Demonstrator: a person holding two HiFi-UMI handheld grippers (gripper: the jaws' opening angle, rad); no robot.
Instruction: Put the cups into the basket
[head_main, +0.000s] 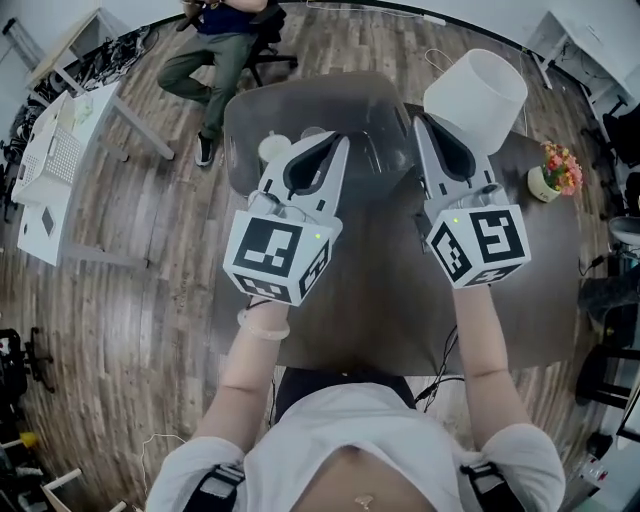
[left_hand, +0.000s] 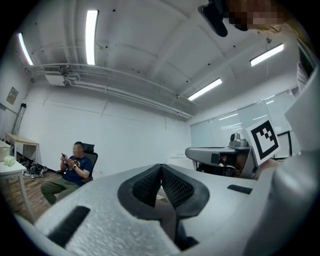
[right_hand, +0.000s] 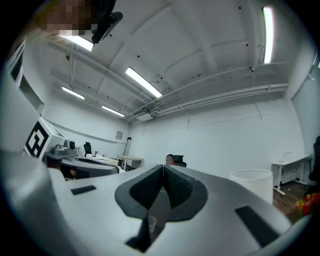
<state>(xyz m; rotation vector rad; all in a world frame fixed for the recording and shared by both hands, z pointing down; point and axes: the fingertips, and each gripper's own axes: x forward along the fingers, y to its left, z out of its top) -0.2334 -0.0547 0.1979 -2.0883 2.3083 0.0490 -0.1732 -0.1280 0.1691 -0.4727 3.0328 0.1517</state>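
Both grippers are held up over the dark table (head_main: 390, 300), pointing level. My left gripper (head_main: 336, 142) (left_hand: 161, 166) has its ribbed pads pressed together at the tip with nothing between them. My right gripper (head_main: 421, 120) (right_hand: 163, 168) is likewise shut and empty. A white paper cup (head_main: 273, 148) stands on the table just left of the left gripper's fingers. In the right gripper view a small white cup (right_hand: 151, 223) shows below the jaws. The white round basket (head_main: 478, 93) (right_hand: 253, 183) stands at the table's far right, just beyond the right gripper.
A flower pot (head_main: 554, 173) sits at the table's right edge. A translucent sheet or cover (head_main: 300, 105) lies over the table's far end. A person sits on an office chair (head_main: 215, 45) (left_hand: 72, 170) beyond the table. White desk (head_main: 60, 150) at the left.
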